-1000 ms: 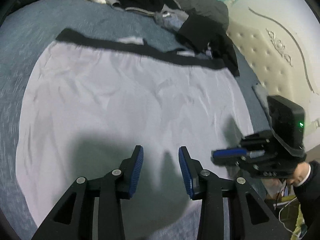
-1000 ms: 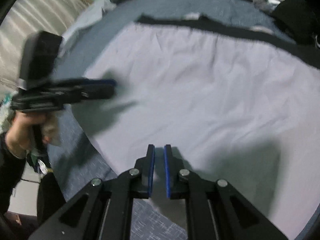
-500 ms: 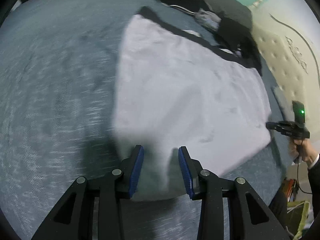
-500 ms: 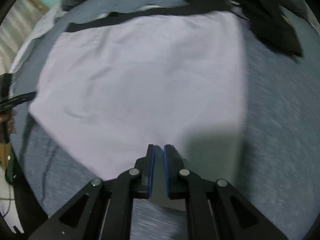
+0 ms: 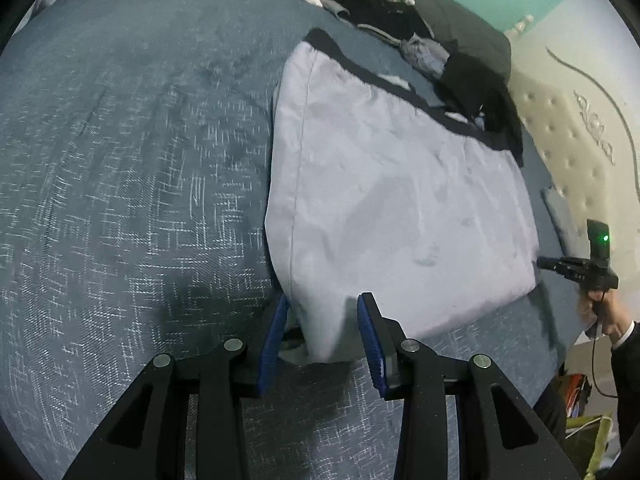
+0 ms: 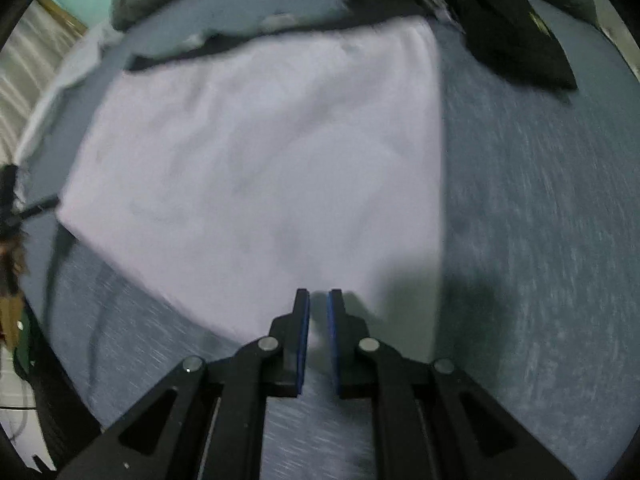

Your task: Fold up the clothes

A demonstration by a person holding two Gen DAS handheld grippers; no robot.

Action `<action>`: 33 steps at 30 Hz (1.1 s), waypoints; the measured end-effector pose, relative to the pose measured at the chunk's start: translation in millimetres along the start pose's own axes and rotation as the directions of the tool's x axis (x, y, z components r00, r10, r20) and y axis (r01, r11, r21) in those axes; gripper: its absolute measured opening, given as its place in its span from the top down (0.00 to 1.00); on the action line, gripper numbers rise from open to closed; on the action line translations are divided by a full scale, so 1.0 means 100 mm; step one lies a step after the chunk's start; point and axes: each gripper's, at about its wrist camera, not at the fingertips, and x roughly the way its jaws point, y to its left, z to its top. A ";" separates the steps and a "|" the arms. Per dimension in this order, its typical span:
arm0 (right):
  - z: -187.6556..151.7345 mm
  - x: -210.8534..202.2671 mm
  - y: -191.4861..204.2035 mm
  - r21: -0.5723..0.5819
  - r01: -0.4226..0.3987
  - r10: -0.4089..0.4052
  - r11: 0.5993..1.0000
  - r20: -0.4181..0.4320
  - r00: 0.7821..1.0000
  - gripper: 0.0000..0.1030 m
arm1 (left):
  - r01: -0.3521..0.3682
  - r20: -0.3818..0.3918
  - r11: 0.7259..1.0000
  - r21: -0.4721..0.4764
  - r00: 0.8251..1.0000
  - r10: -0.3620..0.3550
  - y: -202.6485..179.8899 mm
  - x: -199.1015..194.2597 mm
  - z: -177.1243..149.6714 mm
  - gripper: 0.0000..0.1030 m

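A pale lilac garment (image 5: 400,200) with a dark band along its far edge lies flat on the blue-grey bed; it also shows in the right wrist view (image 6: 260,168). My left gripper (image 5: 322,320) is open, its blue pads either side of the garment's near left corner. My right gripper (image 6: 318,312) has its pads nearly together, with a narrow gap, over the garment's near edge; I cannot see cloth pinched between them. The right gripper also shows from afar in the left wrist view (image 5: 576,272), beside the garment's right corner.
A heap of dark and white clothes (image 5: 400,16) lies at the far side of the bed (image 5: 120,200), touching the garment's far edge. A cream tufted headboard (image 5: 576,128) stands to the right. Black clothing (image 6: 512,32) lies at the far right.
Both grippers have moved apart from the garment's middle, the left to its near left corner, the right to its near right edge. The garment has not visibly shifted.
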 end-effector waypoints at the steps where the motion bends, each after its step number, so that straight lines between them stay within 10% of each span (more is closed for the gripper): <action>1: 0.07 -0.05 0.08 -0.004 -0.034 0.034 0.999 0.025 0.999 0.93 | 0.004 0.003 1.000 0.004 1.000 -0.004 -0.02 -0.02 0.00 0.61; 7: 0.44 0.18 1.04 -0.161 -0.198 0.197 0.967 -0.025 0.980 0.93 | 0.024 0.007 0.999 0.038 1.000 -0.024 -0.18 0.01 0.06 0.61; 12: 0.36 0.74 1.63 -0.235 -0.204 0.172 0.950 -0.150 0.974 0.93 | 0.046 -0.002 0.998 0.037 0.999 -0.046 -0.21 0.15 0.08 0.60; 33: 1.83 1.29 1.14 0.014 0.027 -0.028 1.000 0.035 0.999 0.93 | 0.103 0.016 0.993 0.063 0.994 -0.104 -0.15 0.13 0.03 0.60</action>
